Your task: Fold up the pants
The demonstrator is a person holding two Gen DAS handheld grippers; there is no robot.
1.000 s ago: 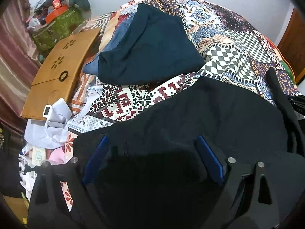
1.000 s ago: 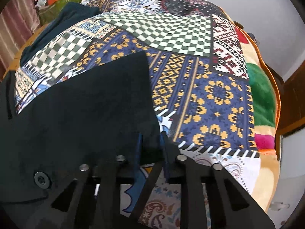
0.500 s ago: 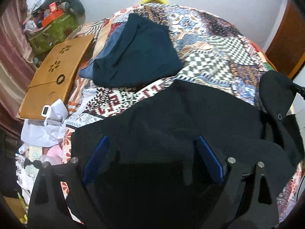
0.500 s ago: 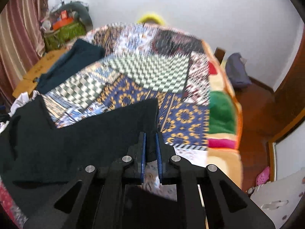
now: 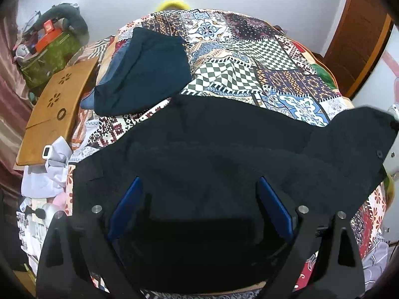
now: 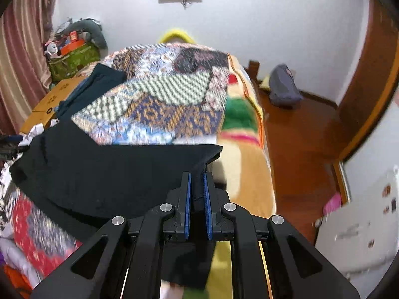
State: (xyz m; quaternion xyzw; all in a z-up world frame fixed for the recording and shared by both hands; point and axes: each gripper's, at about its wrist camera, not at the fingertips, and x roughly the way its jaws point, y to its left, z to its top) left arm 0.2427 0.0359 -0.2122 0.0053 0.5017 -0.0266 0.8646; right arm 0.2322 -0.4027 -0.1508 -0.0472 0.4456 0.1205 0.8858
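The black, soft woven pants (image 5: 214, 149) lie spread across the lower middle of the left wrist view, on the patchwork-patterned bedspread (image 5: 249, 57), with one corner lifted at the right edge. In the right wrist view the same cloth (image 6: 112, 169) drapes from centre to lower left. It looks limp and light; it sags between held points, so I judge it will fold wherever it is unsupported and is best taken at a hem or waistband corner, pinched through both layers. The right gripper (image 6: 197, 186) is clamped on such a corner, blue pads pressed on a bunched edge. The left gripper (image 5: 199, 199) has its fingers wide apart above the dark cloth, pressing on nothing. A folded dark teal garment (image 5: 147, 72) lies upper left, beside a wooden lap tray (image 5: 53, 109).
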